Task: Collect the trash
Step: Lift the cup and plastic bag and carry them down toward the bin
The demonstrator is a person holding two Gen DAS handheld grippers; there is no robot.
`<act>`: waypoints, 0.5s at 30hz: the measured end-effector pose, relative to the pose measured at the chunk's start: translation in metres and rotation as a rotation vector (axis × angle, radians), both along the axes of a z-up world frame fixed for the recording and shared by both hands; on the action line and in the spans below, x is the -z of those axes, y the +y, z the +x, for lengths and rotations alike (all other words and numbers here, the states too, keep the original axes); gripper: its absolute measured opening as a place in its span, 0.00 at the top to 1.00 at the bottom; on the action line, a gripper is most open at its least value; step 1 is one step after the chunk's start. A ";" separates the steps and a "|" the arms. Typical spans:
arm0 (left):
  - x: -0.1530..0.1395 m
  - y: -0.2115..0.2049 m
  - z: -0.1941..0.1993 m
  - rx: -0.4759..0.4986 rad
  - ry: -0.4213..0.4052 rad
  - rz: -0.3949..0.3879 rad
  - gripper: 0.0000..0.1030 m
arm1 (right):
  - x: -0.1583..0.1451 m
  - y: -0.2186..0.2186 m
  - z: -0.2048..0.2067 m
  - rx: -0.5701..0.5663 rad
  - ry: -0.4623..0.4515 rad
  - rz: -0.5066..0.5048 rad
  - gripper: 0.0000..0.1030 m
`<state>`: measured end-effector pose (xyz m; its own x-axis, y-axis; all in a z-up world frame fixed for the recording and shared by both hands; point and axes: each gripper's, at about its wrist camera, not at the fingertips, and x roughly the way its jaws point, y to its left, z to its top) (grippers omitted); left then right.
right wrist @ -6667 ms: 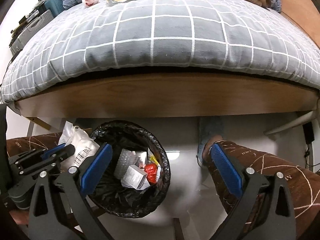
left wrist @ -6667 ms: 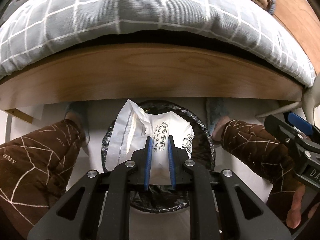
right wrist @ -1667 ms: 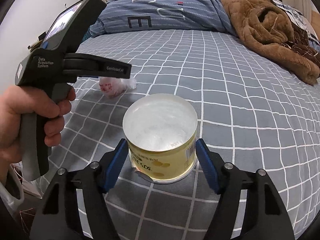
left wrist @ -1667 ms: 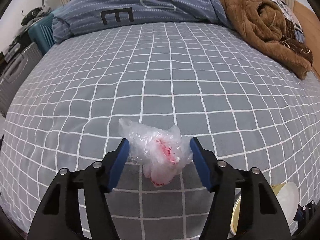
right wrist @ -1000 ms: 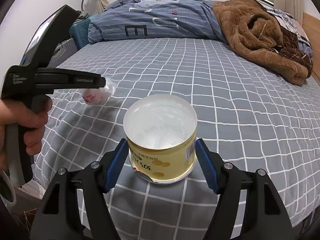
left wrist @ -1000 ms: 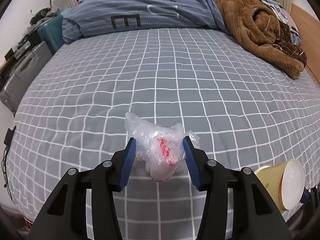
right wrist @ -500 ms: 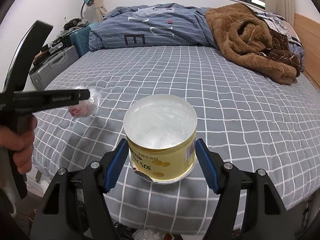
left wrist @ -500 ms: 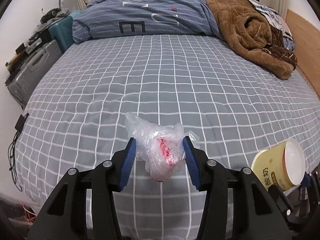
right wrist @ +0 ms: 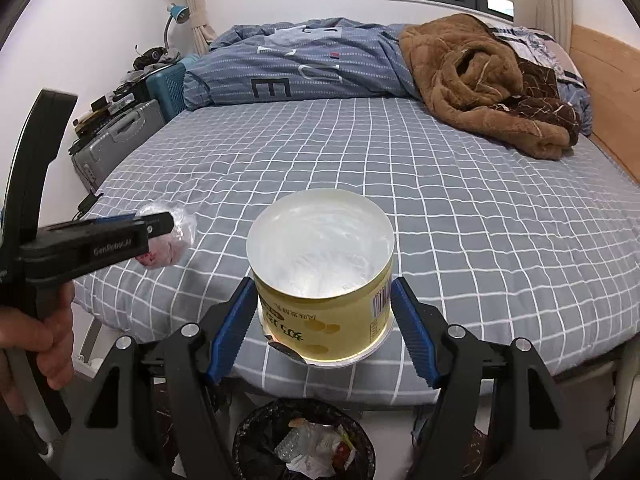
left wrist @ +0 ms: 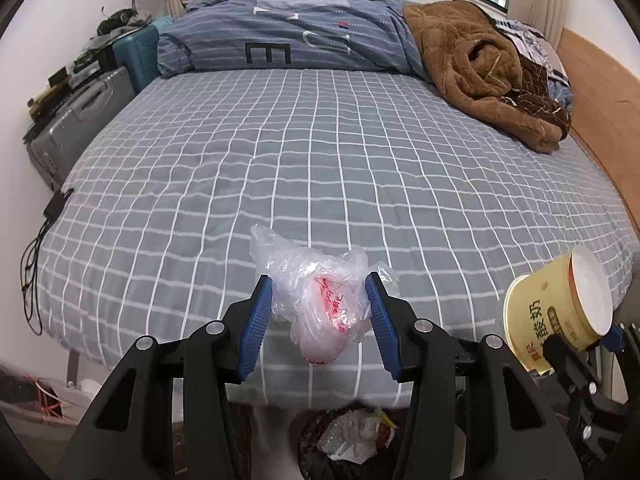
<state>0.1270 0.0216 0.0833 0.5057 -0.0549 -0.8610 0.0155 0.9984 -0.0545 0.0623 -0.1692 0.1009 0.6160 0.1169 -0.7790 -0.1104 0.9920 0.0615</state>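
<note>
Left tongs [left wrist: 318, 322]: clamped on crumpled plastic bag [left wrist: 318, 304], held above bin [left wrist: 348, 440]. Right tongs [right wrist: 324, 330]: clamped on yellow tub [right wrist: 324, 280]. Risk: tub's smooth wall may slip; light bag may drift past rim.

— Where do the two cameras look from?
— Each sits just behind its own blue-padded fingers, above the foot of the bed [left wrist: 320, 168], facing its far end.
— What do they share?
— The bed, and the bin [right wrist: 304, 440] low and close in both.
</note>
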 end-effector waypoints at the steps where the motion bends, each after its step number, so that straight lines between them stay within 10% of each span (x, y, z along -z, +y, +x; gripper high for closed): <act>1: -0.001 0.001 -0.007 -0.001 -0.002 0.000 0.54 | -0.001 0.001 -0.004 0.000 0.000 -0.001 0.36; 15: -0.002 0.001 -0.091 -0.027 -0.009 -0.025 0.54 | -0.002 0.004 -0.066 0.002 0.003 0.001 0.36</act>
<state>0.0355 0.0224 0.0851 0.5153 -0.0627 -0.8547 -0.0111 0.9967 -0.0799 -0.0039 -0.1650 0.1028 0.6137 0.1159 -0.7810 -0.1077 0.9922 0.0626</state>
